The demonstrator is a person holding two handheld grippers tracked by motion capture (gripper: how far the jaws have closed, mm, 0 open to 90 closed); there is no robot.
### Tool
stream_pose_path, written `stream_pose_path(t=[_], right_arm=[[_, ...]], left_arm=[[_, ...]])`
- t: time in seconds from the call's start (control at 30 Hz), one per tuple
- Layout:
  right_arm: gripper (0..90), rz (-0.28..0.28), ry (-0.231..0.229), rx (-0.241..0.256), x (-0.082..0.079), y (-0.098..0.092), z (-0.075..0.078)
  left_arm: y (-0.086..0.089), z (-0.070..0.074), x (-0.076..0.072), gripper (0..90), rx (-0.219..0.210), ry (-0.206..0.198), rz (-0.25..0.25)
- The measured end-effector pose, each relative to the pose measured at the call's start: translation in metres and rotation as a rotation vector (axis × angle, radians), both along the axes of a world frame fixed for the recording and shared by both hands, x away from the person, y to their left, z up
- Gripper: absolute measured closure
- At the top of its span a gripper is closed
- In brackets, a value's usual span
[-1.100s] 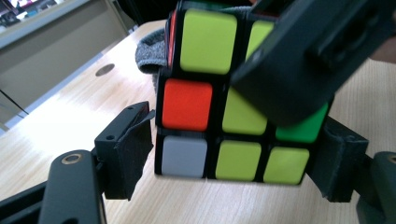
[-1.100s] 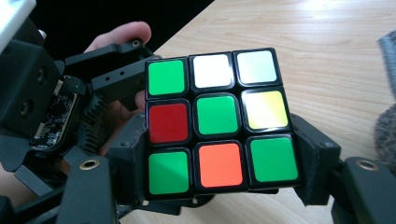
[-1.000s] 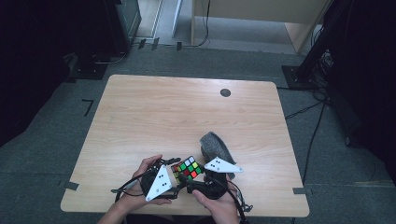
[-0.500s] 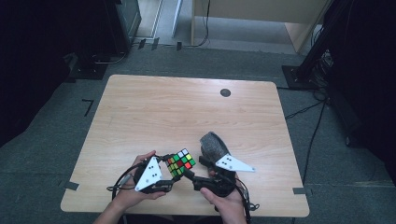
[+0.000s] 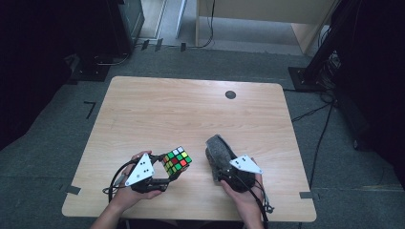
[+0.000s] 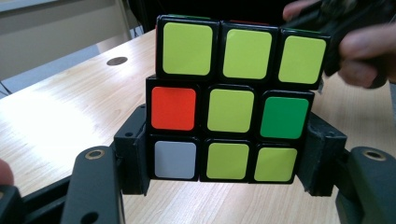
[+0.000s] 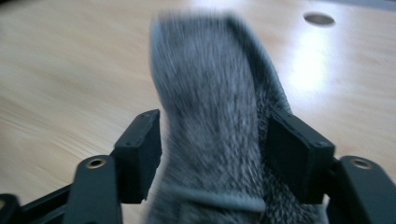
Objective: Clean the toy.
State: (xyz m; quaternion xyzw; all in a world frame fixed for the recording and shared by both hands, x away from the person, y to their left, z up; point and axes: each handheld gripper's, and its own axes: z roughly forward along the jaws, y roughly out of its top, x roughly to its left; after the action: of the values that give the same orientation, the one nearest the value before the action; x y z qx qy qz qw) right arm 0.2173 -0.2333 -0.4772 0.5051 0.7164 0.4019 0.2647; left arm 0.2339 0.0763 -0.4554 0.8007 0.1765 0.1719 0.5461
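A scrambled Rubik's cube (image 5: 176, 161) is held just above the wooden table (image 5: 191, 114) near its front edge, left of centre. My left gripper (image 5: 168, 171) is shut on it, and in the left gripper view the two jaws press the lower sides of the cube (image 6: 233, 102), whose facing side is mostly yellow-green. To the right, a grey woolly sock (image 5: 218, 151) runs between the jaws of my right gripper (image 5: 225, 168). The right gripper view shows the sock (image 7: 210, 116) pinched from both sides, blurred by motion.
A small black round grommet (image 5: 230, 94) sits in the far right part of the table. The other hand (image 6: 364, 56) shows behind the cube in the left gripper view. Black stands and cables lie on the floor around the table.
The two grippers have drawn apart. The left one carried the cube leftward and slightly away from the front edge, and the right one shifted right with the sock.
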Motion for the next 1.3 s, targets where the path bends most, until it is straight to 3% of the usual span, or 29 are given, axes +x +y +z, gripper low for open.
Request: stream_pose_path(t=[0.17, 0.23, 0.3, 0.4, 0.43, 0.47, 0.53, 0.57, 0.6, 0.67, 0.77, 0.87, 0.93, 1.0, 1.1, 1.13, 1.17, 1.23, 1.3], right_arm=[[50.4, -0.027, 0.077, -0.02, 0.01, -0.01, -0.022], [62.1, -0.058, 0.099, -0.013, 0.011, -0.017, -0.025], [73.3, -0.063, 0.093, 0.068, 0.01, -0.028, -0.021], [77.2, -0.049, 0.055, 0.232, 0.006, -0.041, -0.009], [77.2, -0.003, 0.032, 0.342, 0.005, -0.046, -0.005], [77.1, 0.041, 0.022, 0.422, 0.004, -0.048, -0.001], [75.4, 0.12, 0.035, 0.501, 0.004, -0.049, 0.002], [72.0, 0.139, 0.048, 0.483, 0.005, -0.047, 0.002], [65.8, 0.113, 0.058, 0.419, 0.005, -0.045, 0.002], [48.7, -0.003, 0.054, 0.255, 0.007, -0.042, -0.002], [39.6, -0.106, 0.036, 0.116, 0.008, -0.044, -0.006], [37.9, -0.189, -0.045, 0.052, 0.002, -0.046, 0.004], [36.4, -0.209, -0.099, 0.02, -0.001, -0.045, 0.011], [39.8, -0.211, -0.127, 0.017, -0.003, -0.044, 0.017], [62.7, -0.178, -0.107, 0.045, -0.004, -0.047, 0.014], [66.8, -0.127, -0.095, 0.06, -0.004, -0.046, 0.011], [67.2, -0.079, -0.093, 0.082, -0.004, -0.045, 0.011], [60.9, 0.07, -0.092, 0.146, -0.005, -0.038, 0.013], [52.9, 0.125, -0.107, 0.188, -0.006, -0.033, 0.019]], left_arm=[[0.001, 0.0, 0.001, 33.6, -0.007, 0.002, 0.006], [0.001, 0.0, 0.0, 33.6, 0.001, -0.003, 0.011], [0.001, 0.0, 0.0, 33.7, 0.009, -0.004, 0.016], [0.002, 0.0, 0.001, 33.7, 0.006, 0.008, 0.013], [0.002, 0.0, 0.001, 33.6, 0.002, 0.012, 0.012], [0.003, 0.0, 0.001, 33.6, 0.002, 0.012, 0.013], [0.003, 0.001, 0.001, 33.6, -0.002, 0.012, 0.018], [0.004, 0.001, 0.002, 33.6, -0.004, 0.012, 0.018], [0.004, 0.002, 0.002, 33.6, -0.004, 0.012, 0.019], [0.005, 0.002, 0.002, 33.6, -0.007, 0.015, 0.025], [0.006, 0.002, 0.003, 33.6, -0.004, 0.014, 0.027], [0.006, 0.002, 0.003, 33.6, 0.002, 0.007, 0.037], [0.007, 0.001, 0.003, 33.6, 0.001, 0.007, 0.035], [0.007, 0.001, 0.003, 33.6, 0.001, 0.005, 0.037], [0.008, 0.002, 0.003, 33.6, -0.004, 0.001, 0.039], [0.008, 0.003, 0.003, 33.6, -0.005, 0.0, 0.039], [0.008, 0.003, 0.003, 33.6, -0.005, 0.0, 0.04], [0.008, 0.003, 0.003, 33.6, -0.007, 0.0, 0.042], [0.009, 0.002, 0.003, 33.6, -0.008, 0.002, 0.042]])
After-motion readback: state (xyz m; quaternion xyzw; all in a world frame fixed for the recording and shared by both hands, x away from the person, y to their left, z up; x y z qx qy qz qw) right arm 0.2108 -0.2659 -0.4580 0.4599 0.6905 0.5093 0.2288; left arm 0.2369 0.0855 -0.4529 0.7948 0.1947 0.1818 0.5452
